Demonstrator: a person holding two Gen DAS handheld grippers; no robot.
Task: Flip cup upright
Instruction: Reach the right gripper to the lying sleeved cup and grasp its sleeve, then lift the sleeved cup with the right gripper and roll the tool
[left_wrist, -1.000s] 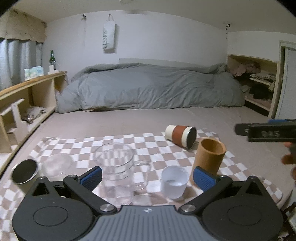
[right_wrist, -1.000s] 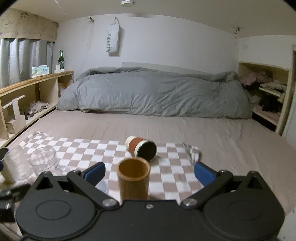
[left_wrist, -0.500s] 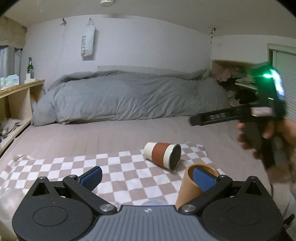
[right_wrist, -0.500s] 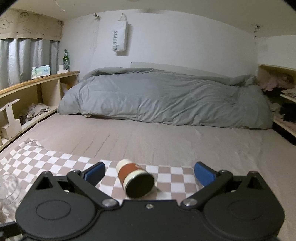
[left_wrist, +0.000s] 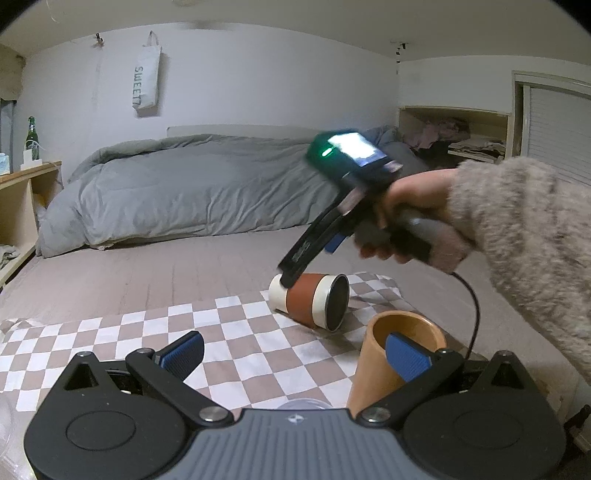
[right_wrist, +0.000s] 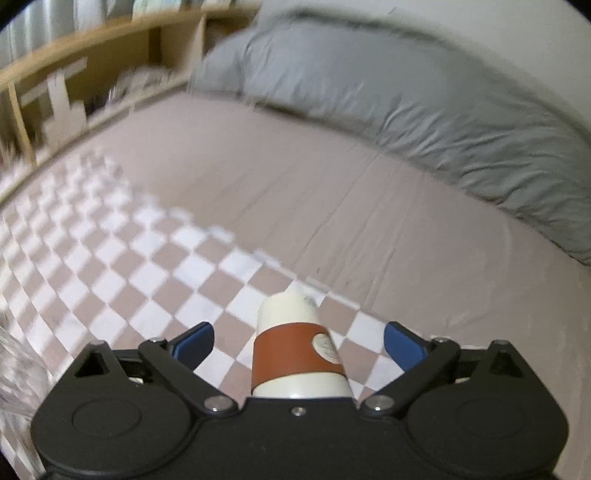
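Observation:
A cream cup with a rust-brown sleeve (left_wrist: 308, 302) lies on its side on the checkered cloth (left_wrist: 236, 332), mouth toward the camera. In the right wrist view the cup (right_wrist: 297, 350) lies between the wide-open blue pads, base pointing away. My right gripper (right_wrist: 297, 341) is open around it, not closed; in the left wrist view it (left_wrist: 291, 275) tilts down over the cup's base end. My left gripper (left_wrist: 295, 352) is open and empty, near the front of the cloth.
An upright tan cup (left_wrist: 391, 354) stands right behind my left gripper's right finger. A clear glass (right_wrist: 14, 376) is at the left edge. A grey duvet (left_wrist: 192, 188) lies at the back, wooden shelves (right_wrist: 74, 74) to the left.
My right gripper swung down and forward over the lying cup, which now sits between its open fingers. The left gripper turned slightly right; the tan cup and lying cup look closer.

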